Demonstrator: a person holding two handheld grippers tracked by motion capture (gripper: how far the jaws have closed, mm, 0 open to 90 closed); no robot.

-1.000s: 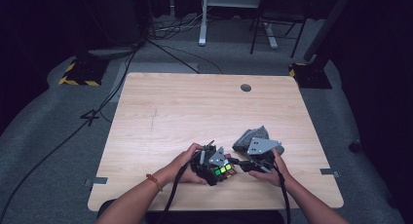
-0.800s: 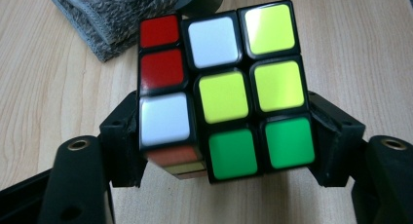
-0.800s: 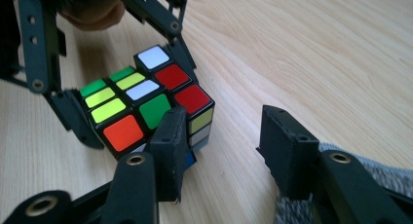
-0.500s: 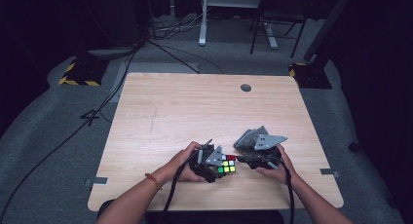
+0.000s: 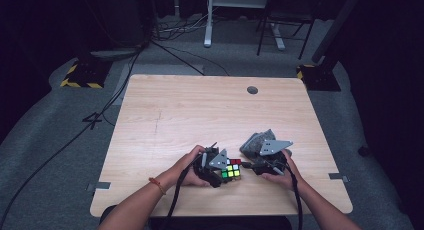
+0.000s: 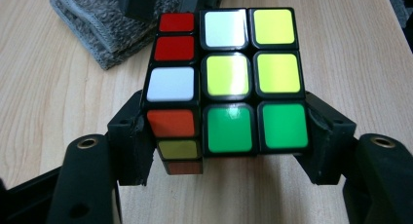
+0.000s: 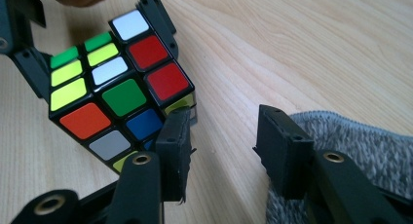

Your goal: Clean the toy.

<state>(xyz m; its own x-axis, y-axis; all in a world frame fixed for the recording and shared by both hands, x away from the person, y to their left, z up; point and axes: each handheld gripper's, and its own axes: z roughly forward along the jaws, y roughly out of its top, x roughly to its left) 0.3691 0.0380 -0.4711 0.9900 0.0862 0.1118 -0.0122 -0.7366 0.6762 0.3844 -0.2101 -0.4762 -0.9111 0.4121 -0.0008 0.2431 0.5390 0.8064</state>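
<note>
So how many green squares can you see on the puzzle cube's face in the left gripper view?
2, side by side in the bottom row of the Rubik's cube, between the left gripper's jaws. Other faces may hide more.

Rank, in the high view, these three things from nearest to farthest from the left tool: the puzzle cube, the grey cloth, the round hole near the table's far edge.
1. Puzzle cube: clamped in the left tool itself.
2. Grey cloth: to its right, under the right tool.
3. Round hole: far back, near the table's far edge.
</note>
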